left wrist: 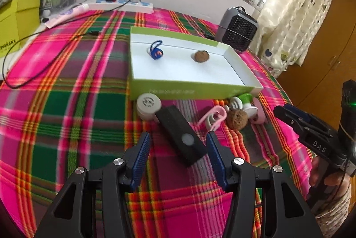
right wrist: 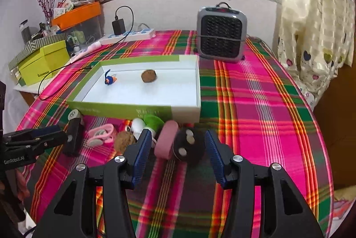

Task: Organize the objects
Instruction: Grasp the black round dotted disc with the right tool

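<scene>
Straddling the black rectangular block w/ grey round button, left gripper jaws apart, empty; right gripper likewise apart, pink ring ahead. Centre pads, then close.

Shallow green-sided box, white inside, open on plaid cloth; holds blue toy mouse and brown walnut, well apart. In front of box, loose cluster: white round cap, black rectangular block lying flat, pink clip, second walnut, green-white piece, pink ring, black round object.
</scene>
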A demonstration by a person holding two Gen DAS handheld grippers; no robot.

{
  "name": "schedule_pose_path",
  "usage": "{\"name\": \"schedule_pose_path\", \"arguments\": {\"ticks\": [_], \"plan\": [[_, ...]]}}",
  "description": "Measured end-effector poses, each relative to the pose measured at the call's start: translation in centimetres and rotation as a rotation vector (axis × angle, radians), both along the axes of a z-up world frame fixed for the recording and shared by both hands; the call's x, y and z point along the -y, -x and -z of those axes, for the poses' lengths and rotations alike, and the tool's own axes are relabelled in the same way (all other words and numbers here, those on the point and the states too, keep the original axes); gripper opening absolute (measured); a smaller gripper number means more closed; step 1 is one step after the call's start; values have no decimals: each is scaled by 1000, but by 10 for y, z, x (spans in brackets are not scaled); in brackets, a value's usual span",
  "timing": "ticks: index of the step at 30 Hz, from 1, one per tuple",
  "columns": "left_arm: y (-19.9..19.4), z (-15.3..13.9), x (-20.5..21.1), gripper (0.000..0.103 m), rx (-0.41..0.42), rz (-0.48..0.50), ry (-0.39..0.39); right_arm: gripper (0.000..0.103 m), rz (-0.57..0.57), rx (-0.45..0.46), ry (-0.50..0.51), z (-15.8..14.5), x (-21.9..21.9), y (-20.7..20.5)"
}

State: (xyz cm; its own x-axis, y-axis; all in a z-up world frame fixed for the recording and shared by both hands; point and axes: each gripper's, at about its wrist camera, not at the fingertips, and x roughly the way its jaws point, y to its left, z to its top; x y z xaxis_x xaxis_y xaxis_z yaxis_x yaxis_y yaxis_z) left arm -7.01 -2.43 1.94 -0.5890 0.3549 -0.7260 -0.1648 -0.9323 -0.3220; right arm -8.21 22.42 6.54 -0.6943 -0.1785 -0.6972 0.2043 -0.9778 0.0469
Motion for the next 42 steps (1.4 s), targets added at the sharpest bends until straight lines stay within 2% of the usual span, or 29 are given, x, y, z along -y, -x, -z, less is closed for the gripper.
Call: {"name": "schedule_pose_path", "arguments": {"ticks": [7,22,33,42], "plan": [[-3,8,-11,51,27,28,7,51,26,31,3,11,-12,-3],[0,9,-17,51,17,38,39,51,17,82,-24,28,-10,8],[1,8,-22,51,28,23,46,51,-2,119,-72,37,-7,26],[6,8,-27,51,32,0,73,51,-13,124,-73,37,-7,33]]}}
